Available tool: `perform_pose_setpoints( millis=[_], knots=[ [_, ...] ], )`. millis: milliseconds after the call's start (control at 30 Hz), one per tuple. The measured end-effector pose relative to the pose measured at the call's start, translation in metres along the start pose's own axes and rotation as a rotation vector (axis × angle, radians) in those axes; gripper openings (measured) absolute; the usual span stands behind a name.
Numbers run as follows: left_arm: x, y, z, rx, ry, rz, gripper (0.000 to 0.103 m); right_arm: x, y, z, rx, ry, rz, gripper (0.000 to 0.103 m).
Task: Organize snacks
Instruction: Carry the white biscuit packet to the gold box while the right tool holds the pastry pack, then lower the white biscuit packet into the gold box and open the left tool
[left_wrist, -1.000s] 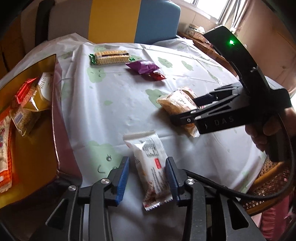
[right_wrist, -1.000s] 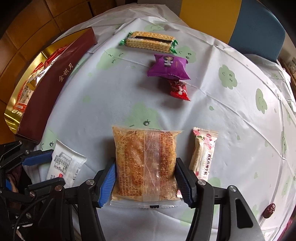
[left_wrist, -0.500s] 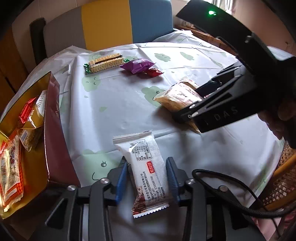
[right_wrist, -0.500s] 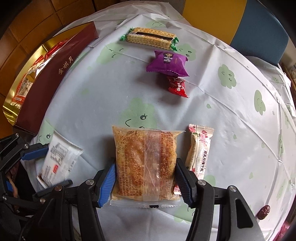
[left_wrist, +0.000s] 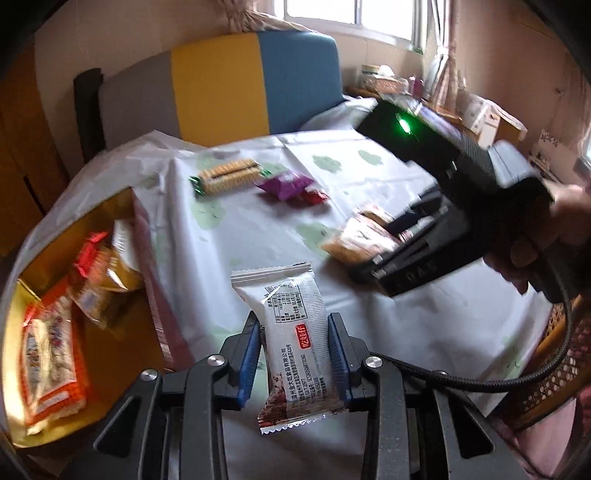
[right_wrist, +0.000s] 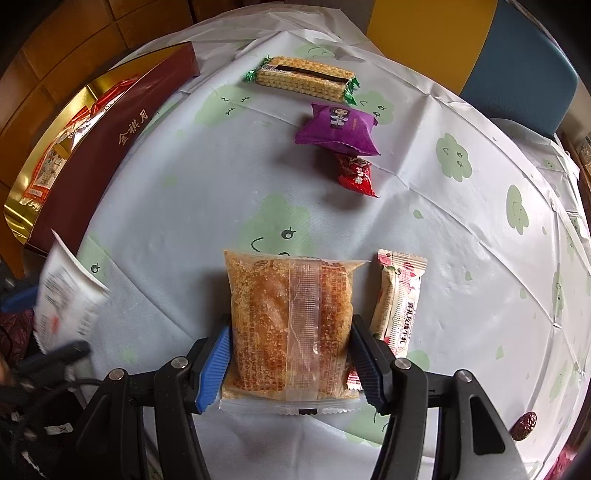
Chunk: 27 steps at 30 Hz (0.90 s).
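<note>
The left gripper (left_wrist: 293, 345) had come up off the table with the white snack packet (left_wrist: 291, 332) between its blue pads; a second earlier the packet lay flat on the cloth with the pads standing clear on either side. The jaws were closing, about half-open, and both pads pressed the packet's sides. Its upper half stuck out ahead of the fingertips, tilted, off the tablecloth (left_wrist: 369, 192).

The right gripper (right_wrist: 290, 354) was unchanged: roughly half-open, clamped on the orange crumb-cake packet (right_wrist: 291, 325), which lay on the cloth. A pink-wrapped bar (right_wrist: 399, 299) lay just right of its right finger.

The gold box (left_wrist: 110, 350) sat left of the left gripper and already held snacks. Judgement: pick done, transfer to box comes next.
</note>
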<state>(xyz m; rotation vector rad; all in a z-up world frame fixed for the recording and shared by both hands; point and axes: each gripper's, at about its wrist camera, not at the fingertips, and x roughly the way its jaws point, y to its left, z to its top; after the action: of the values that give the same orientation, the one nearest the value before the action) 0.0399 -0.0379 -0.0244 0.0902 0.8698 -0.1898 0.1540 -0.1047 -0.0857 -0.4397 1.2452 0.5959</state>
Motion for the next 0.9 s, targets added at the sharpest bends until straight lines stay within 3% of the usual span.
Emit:
perform_pose_setpoints(
  millis=[167,500,700,900],
  knots=[
    [-0.016,0.023,0.01,-0.067,-0.047,0.015,0.035,-0.001,-0.001,-0.001,-0.002,-0.003,0.001,0.062],
    [-0.039,0.107,0.022,-0.328,-0.101,0.062,0.035,-0.001,0.003,-0.002,-0.018,-0.01,-0.016,0.062],
    [-0.031,0.147,0.009,-0.469,-0.057,0.096,0.038,-0.001,0.004,-0.002,-0.018,-0.01,-0.016,0.062],
    [-0.015,0.155,-0.012,-0.514,0.01,0.12,0.041,-0.001,0.004,-0.002,-0.017,-0.011,-0.015,0.062]
  ],
)
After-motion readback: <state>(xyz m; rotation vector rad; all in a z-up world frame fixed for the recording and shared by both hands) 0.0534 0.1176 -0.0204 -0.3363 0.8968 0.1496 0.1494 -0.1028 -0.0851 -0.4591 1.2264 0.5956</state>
